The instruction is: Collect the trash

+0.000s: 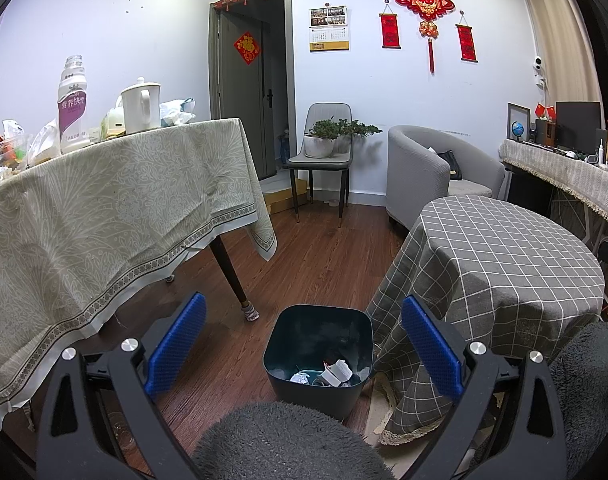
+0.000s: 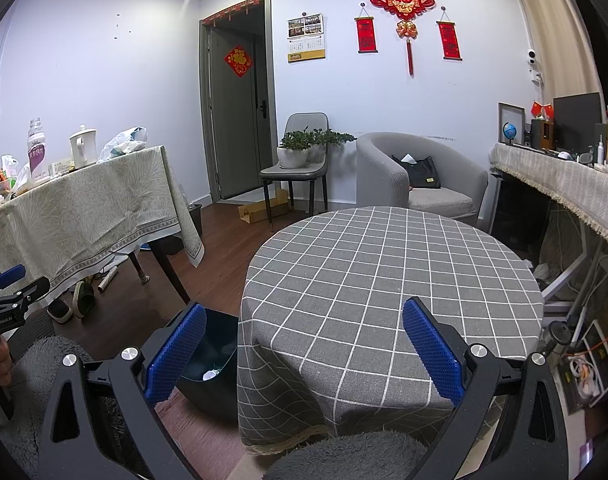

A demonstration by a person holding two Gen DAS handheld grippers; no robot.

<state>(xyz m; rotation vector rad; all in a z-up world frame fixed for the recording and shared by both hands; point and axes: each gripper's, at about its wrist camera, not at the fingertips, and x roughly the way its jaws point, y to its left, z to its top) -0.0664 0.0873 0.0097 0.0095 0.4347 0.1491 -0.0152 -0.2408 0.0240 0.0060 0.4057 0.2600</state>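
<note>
Both blue-padded grippers, left (image 1: 304, 344) and right (image 2: 304, 344), gape wide, empty; dark square plastic bin (image 1: 318, 356) holds crumpled white paper (image 1: 336, 372); red wall knot (image 1: 424, 0) reads 福

Pale lavender walls (image 2: 104, 80) carry a red knotted hanging ornament (image 2: 403, 0) and a wall calendar (image 2: 306, 38). A grey door (image 2: 234, 128) stands ajar. On the brown wood-plank floor (image 1: 324, 256) sit a grey tub armchair (image 2: 420, 176) and a round counter draped in grey checked cloth (image 2: 384, 280).
</note>
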